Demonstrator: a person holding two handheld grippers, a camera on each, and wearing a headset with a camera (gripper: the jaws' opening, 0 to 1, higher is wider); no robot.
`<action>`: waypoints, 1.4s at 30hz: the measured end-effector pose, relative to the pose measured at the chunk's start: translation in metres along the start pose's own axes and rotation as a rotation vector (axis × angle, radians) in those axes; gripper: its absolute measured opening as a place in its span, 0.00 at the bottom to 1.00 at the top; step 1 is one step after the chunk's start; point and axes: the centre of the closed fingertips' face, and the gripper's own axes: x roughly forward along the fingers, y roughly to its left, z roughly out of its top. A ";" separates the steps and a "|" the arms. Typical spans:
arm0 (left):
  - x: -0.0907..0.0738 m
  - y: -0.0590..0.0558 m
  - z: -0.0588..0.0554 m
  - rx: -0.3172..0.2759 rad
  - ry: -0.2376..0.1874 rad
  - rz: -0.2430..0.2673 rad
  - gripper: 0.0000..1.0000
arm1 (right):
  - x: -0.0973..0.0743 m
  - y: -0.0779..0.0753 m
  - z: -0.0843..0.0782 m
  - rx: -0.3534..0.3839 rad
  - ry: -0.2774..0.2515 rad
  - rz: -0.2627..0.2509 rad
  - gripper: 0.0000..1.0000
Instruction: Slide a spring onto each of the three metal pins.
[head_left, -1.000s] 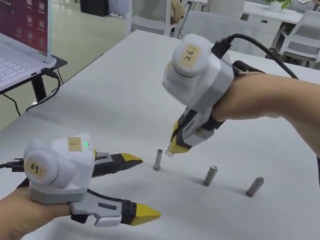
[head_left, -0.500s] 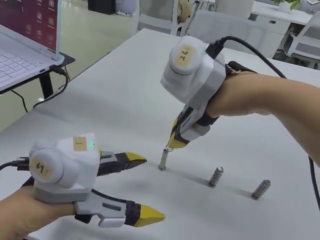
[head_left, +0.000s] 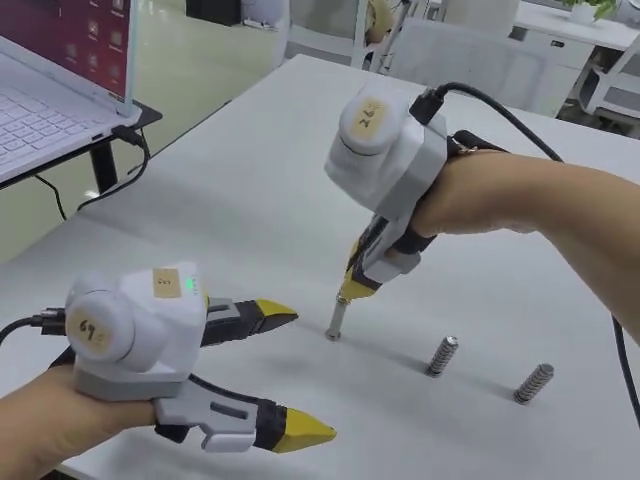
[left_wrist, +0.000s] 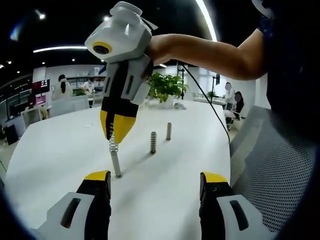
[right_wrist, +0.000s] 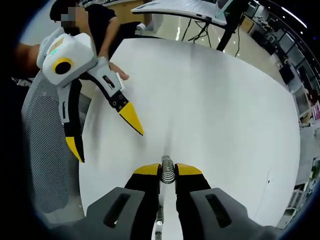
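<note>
The right gripper (head_left: 352, 291) hangs tips-down over the white table (head_left: 240, 190), its yellow-tipped jaws closed almost fully on a small spring (left_wrist: 113, 144); in the right gripper view the coil sits pinched between the two tips, with no more than its own width between them; the spring hangs straight below the tips in the left gripper view, and its lower end meets the top of an upright metal pin (head_left: 336, 320) that stands bare on the table; whether the coil has begun to pass over the pin's top cannot be told. To the right of that pin in the head view, a second pin (head_left: 443, 356) and beyond it a third pin (head_left: 533, 383) each stand already sheathed in a coil, apart from one another and roughly in a row with the first. The left gripper (head_left: 305, 372) is held low at the near left of the table, lying about level, its jaws spread wide with nothing between them; the tips point toward the bare pin but stop short of it, and in the left gripper view the two jaws frame the pin from below. A black cable (head_left: 490, 95) runs from the back of the right gripper over the person's forearm; an open laptop (head_left: 50, 90) stands on a separate stand past the table's left edge.
</note>
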 end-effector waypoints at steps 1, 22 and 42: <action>0.000 0.001 0.000 -0.001 -0.001 0.000 0.69 | 0.001 0.000 0.000 -0.001 0.004 0.001 0.09; -0.003 0.005 -0.006 0.000 0.004 0.007 0.67 | 0.035 -0.001 -0.011 0.003 0.092 0.050 0.09; -0.004 0.003 -0.006 0.001 0.013 0.009 0.65 | 0.056 0.003 -0.027 0.019 0.136 0.069 0.09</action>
